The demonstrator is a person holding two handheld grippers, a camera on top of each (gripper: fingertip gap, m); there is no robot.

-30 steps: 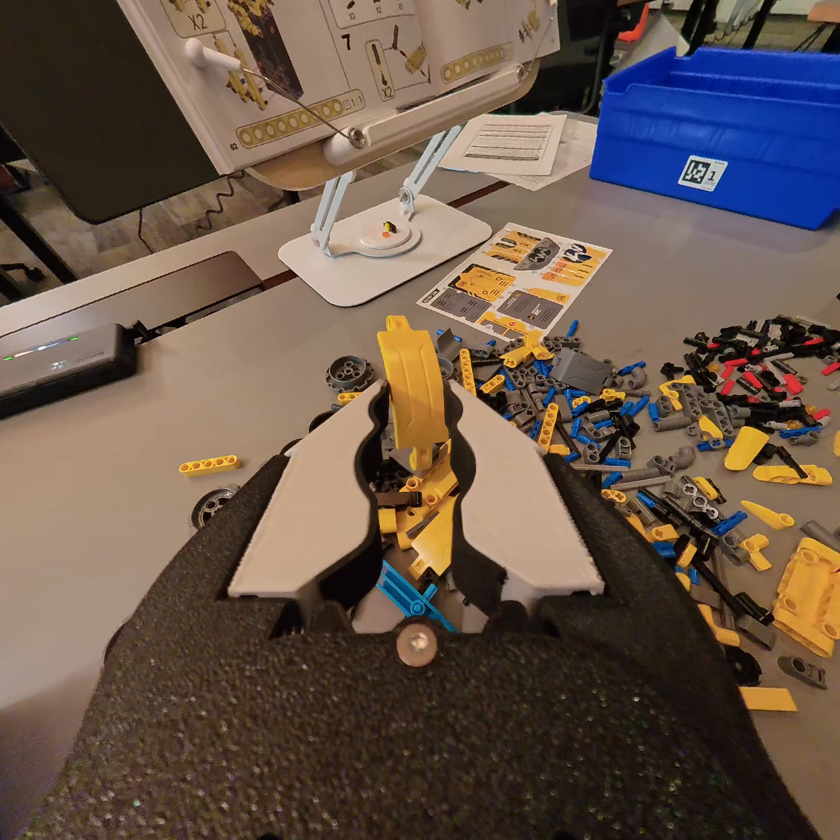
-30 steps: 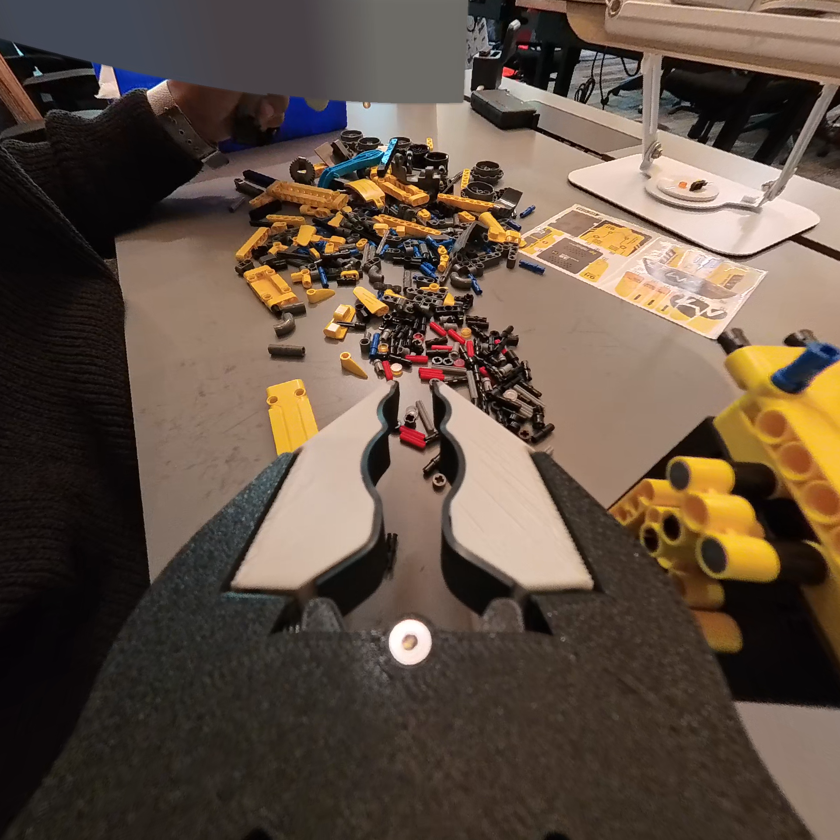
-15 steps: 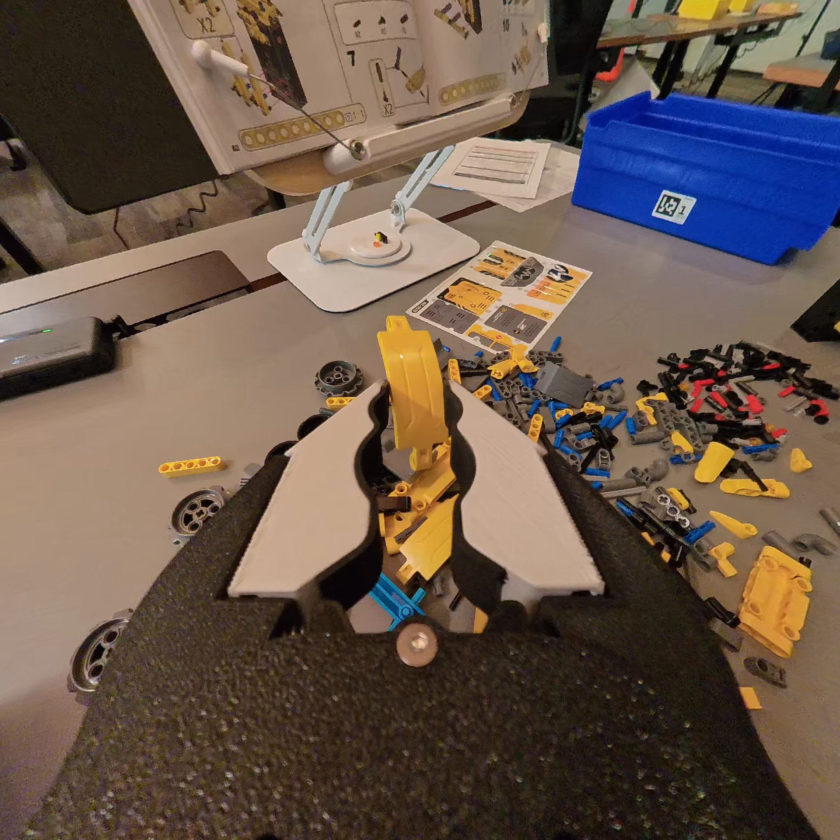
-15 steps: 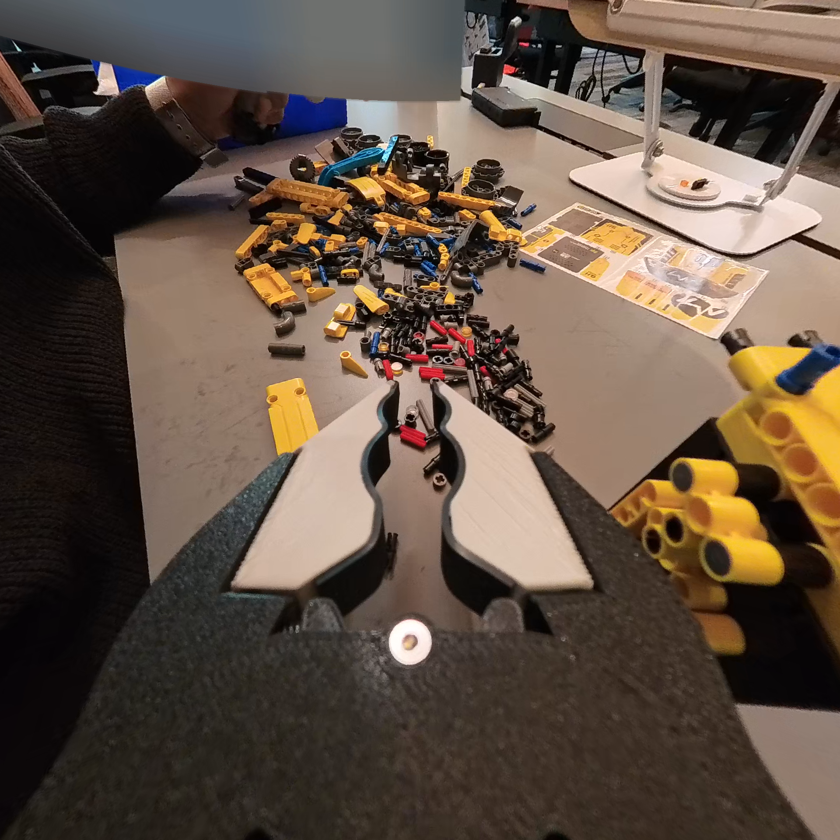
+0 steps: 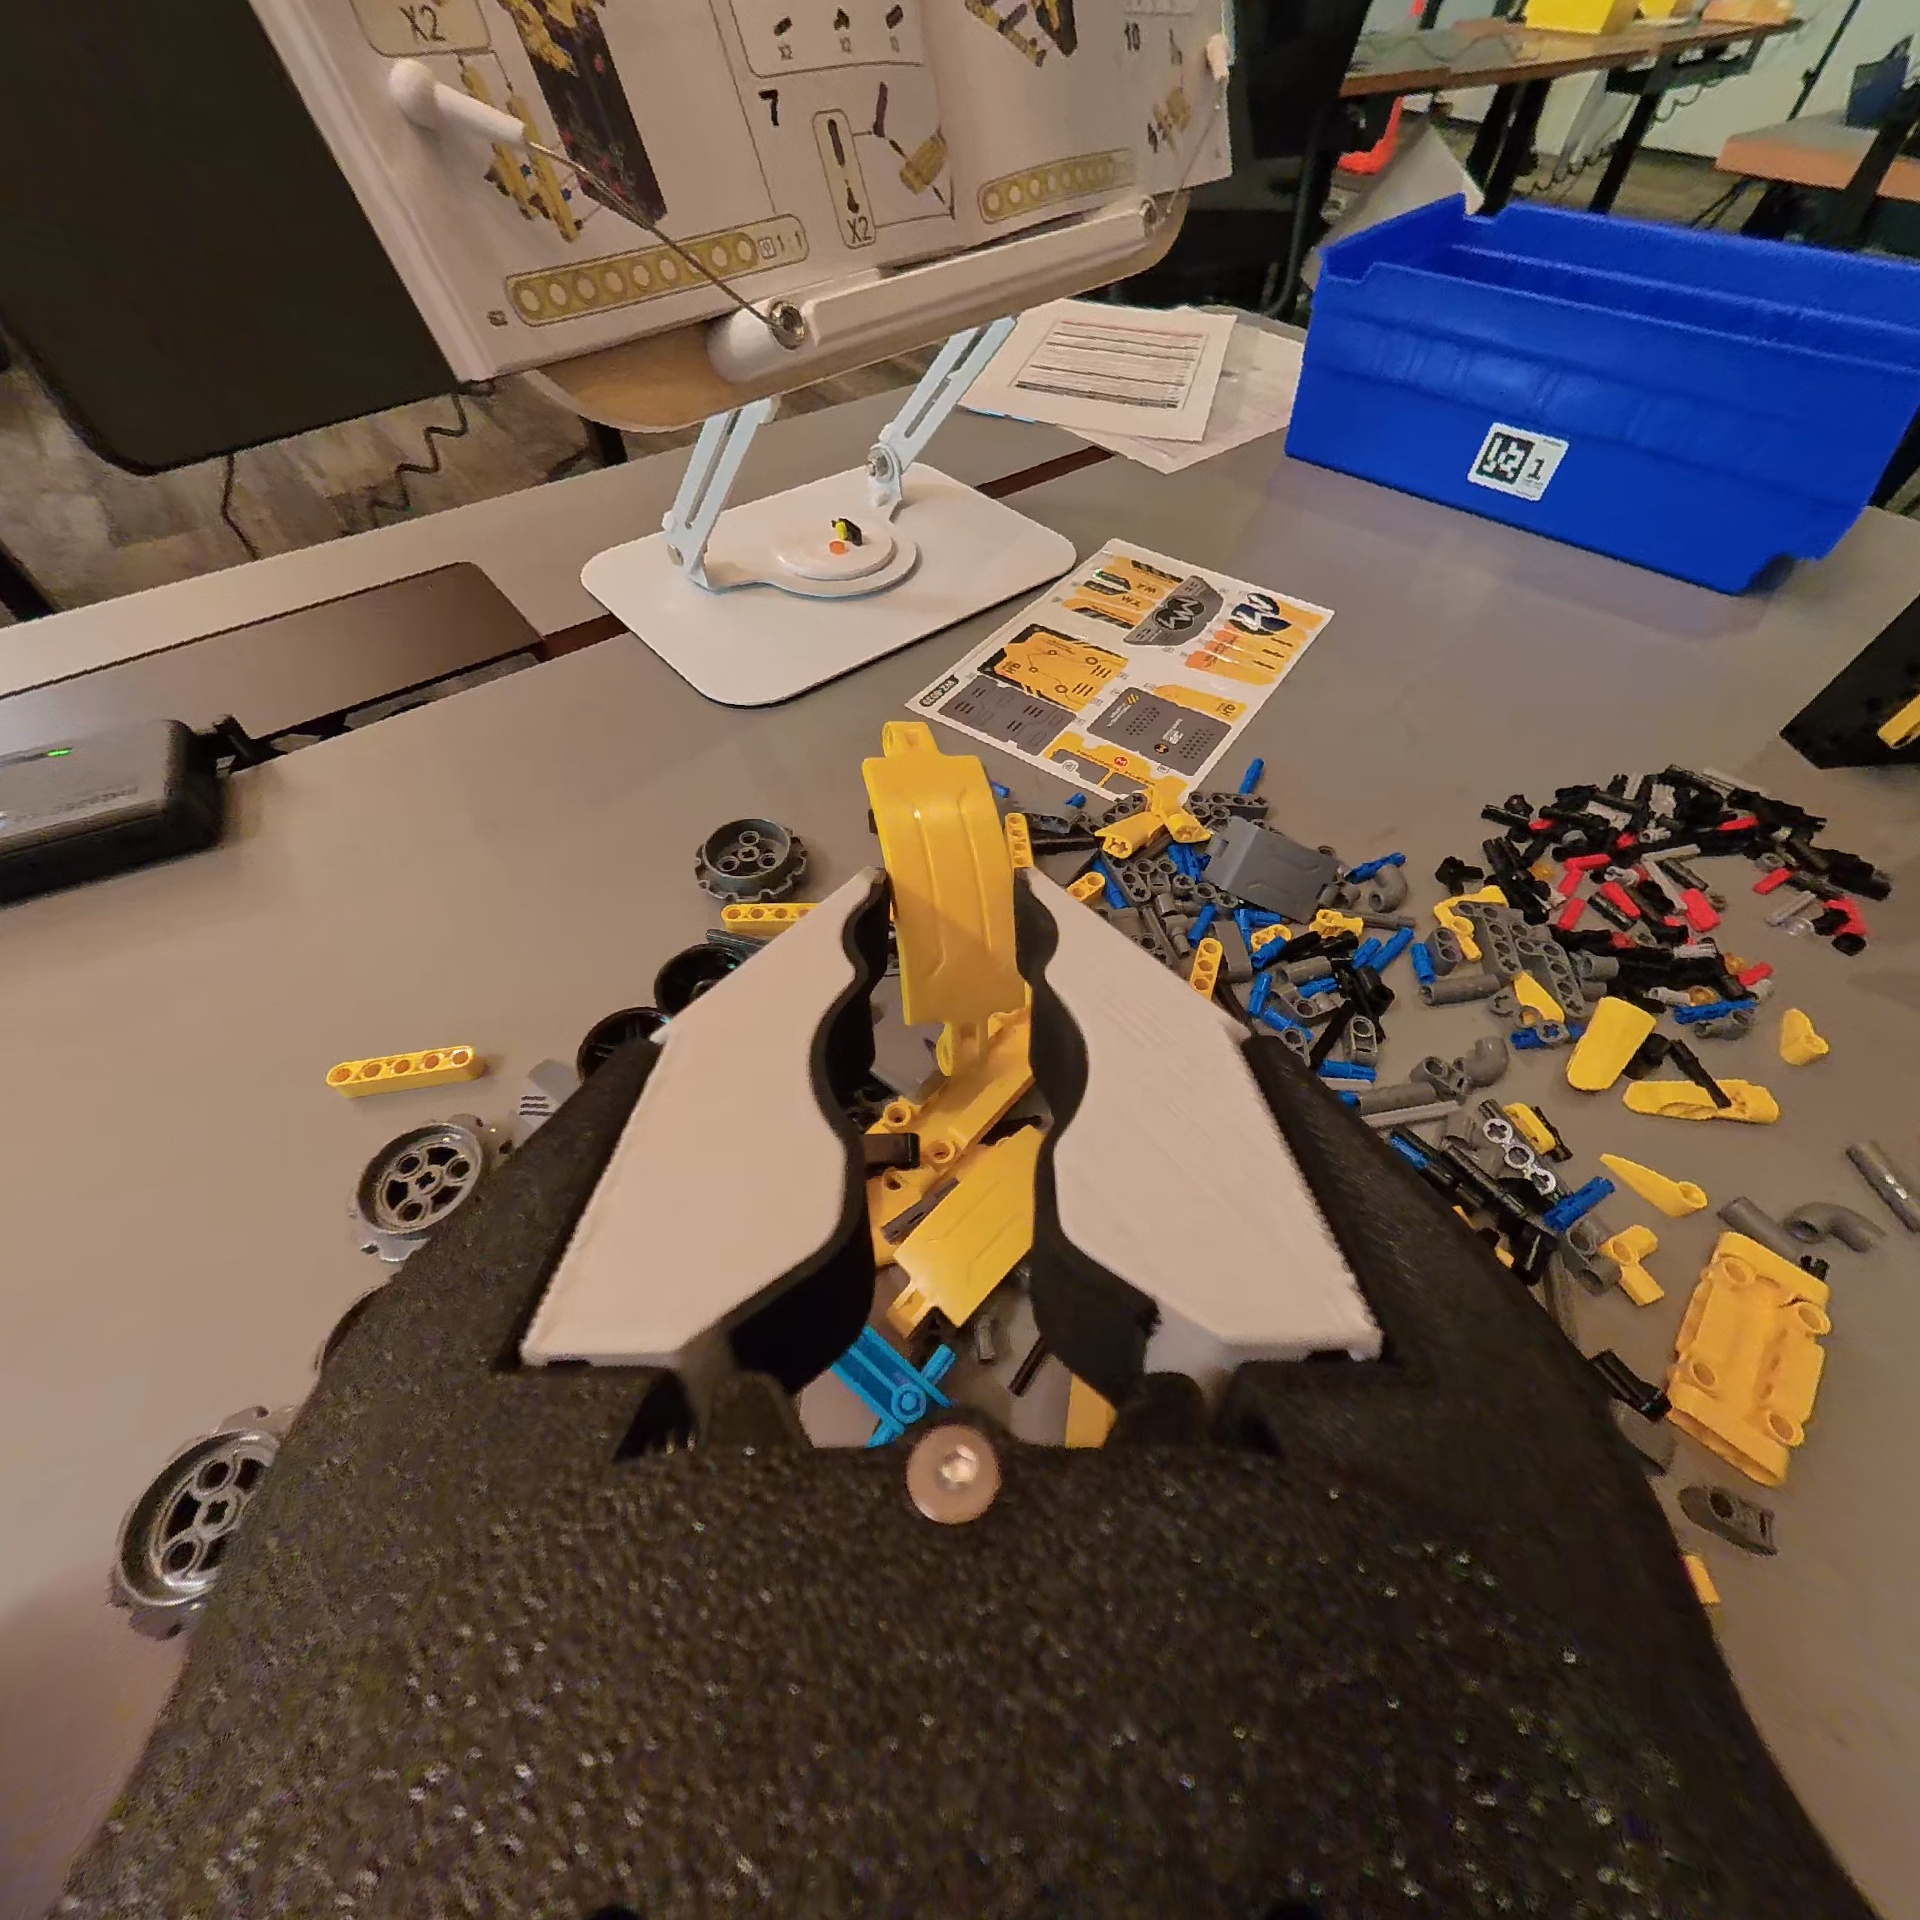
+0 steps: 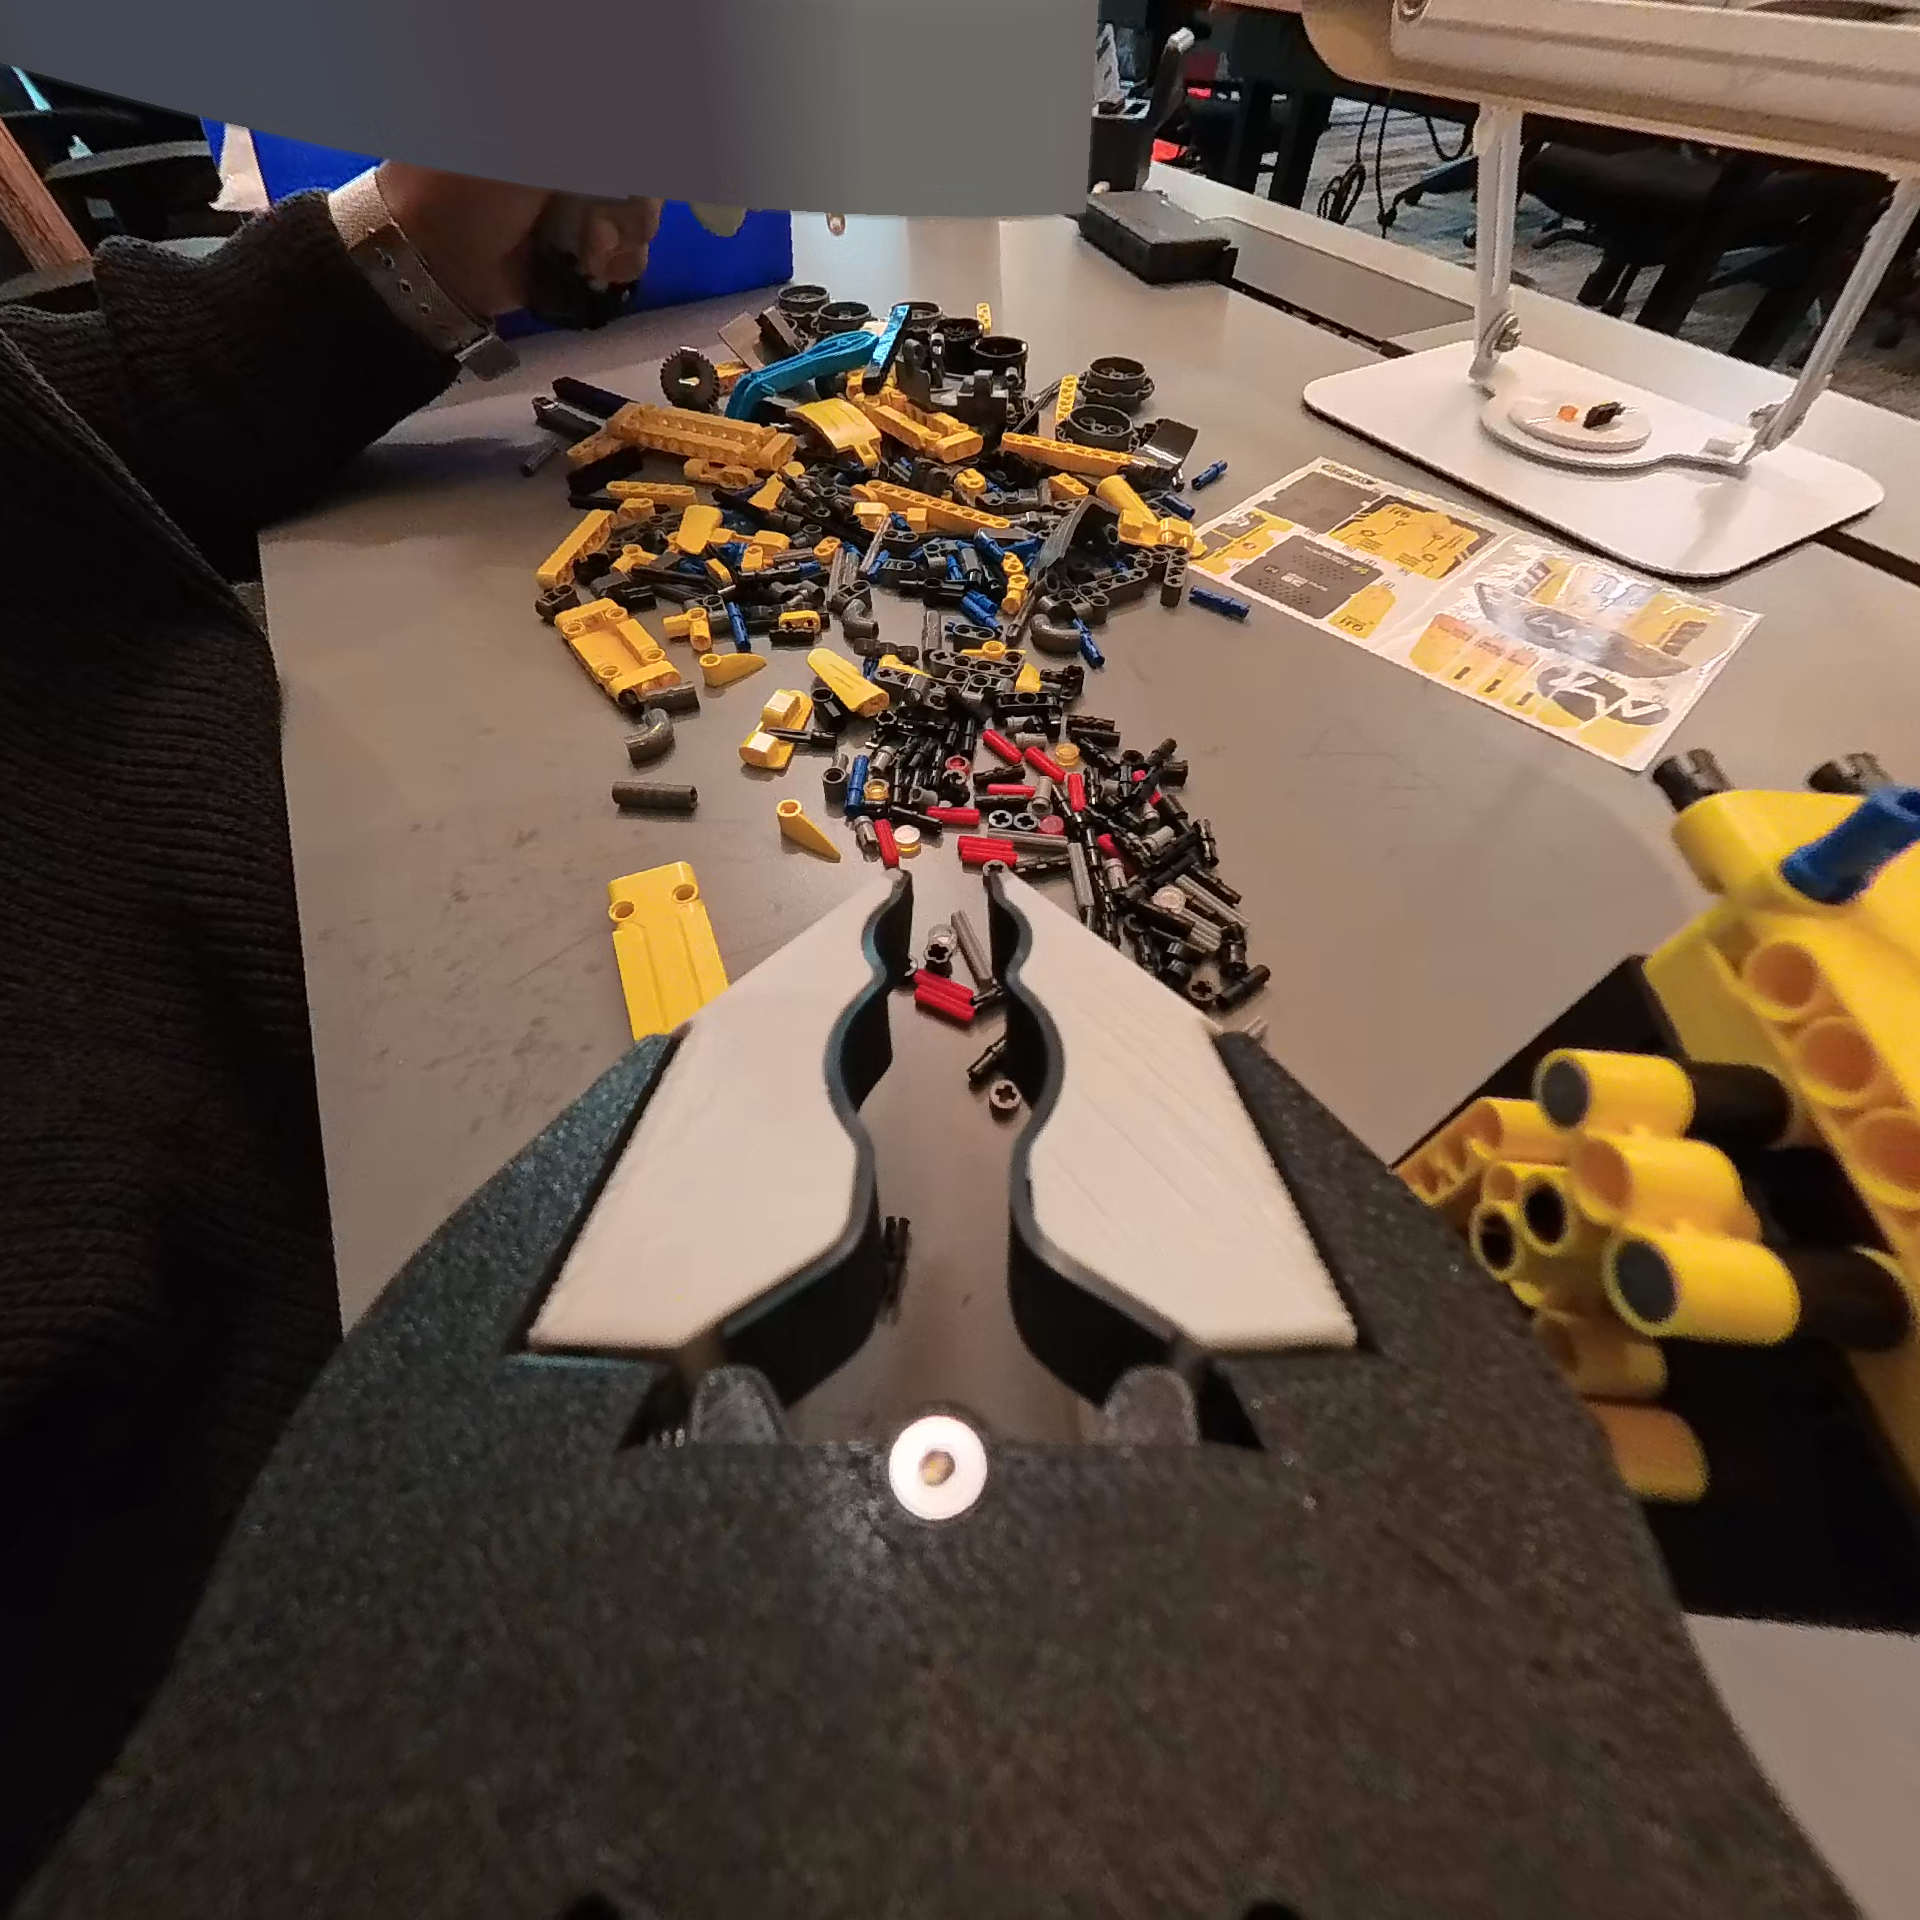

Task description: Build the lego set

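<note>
Gripping a curved yellow panel [image 5: 951,894] upright, your left tongs [image 5: 956,904] hang above the brick pile [image 5: 1299,966], while your right tongs [image 6: 948,883], slightly parted and empty, hover over red pins [image 6: 945,995] at 12 o'clock on the bench [image 6: 1403,852].

Left gripper [image 5: 954,904], clamped on a curved yellow panel [image 5: 951,902] standing upright between its grey fingers [image 5: 1143,1091], above a heap of yellow, black and blue building pieces [image 5: 1299,966] on the grey table [image 5: 312,935]. Right gripper [image 6: 948,883], narrowly parted and holding nothing, tips just over small black and red pins [image 6: 1049,821] at the near end of the scatter. Close on its right, a partly built yellow assembly [image 6: 1704,1143] with round open tube ends.
</note>
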